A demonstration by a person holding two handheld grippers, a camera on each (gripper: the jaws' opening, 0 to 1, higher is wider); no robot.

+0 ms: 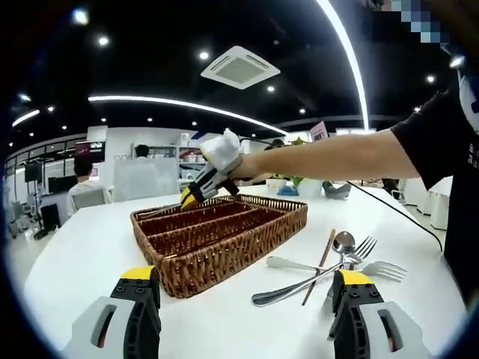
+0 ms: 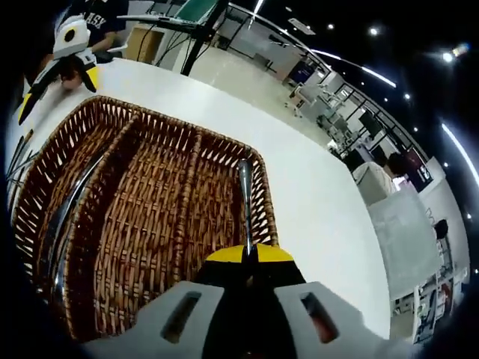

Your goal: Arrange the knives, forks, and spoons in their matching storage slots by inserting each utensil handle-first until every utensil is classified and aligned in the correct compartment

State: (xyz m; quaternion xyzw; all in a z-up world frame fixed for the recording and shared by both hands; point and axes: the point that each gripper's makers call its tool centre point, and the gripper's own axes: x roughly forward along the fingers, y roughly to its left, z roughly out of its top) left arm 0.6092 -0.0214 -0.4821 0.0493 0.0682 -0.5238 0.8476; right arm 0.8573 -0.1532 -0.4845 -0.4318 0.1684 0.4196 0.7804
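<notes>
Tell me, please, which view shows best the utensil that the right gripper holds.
The right gripper view. There the held utensil runs from the shut fingers out over the wicker tray, its metal shaft plain to see. In the left gripper view the right gripper hangs over the tray's far end and the utensil is too small to make out.

One wicker tray (image 1: 224,243) is counted on the counter (image 1: 90,254), divided into three long compartments as seen in the right gripper view. Beside it in the left gripper view a loose pile of cutlery is seen: two forks (image 1: 364,247) (image 1: 385,271), one spoon (image 1: 343,242) and one thin brown-handled piece (image 1: 320,263) (its kind cannot be told), with further overlapping handles that cannot be counted surely. In the right gripper view one utensil (image 2: 245,202) is counted in the closed jaws of the right gripper (image 2: 249,262), and one long metal utensil (image 2: 71,206) in the tray's leftmost compartment.
</notes>
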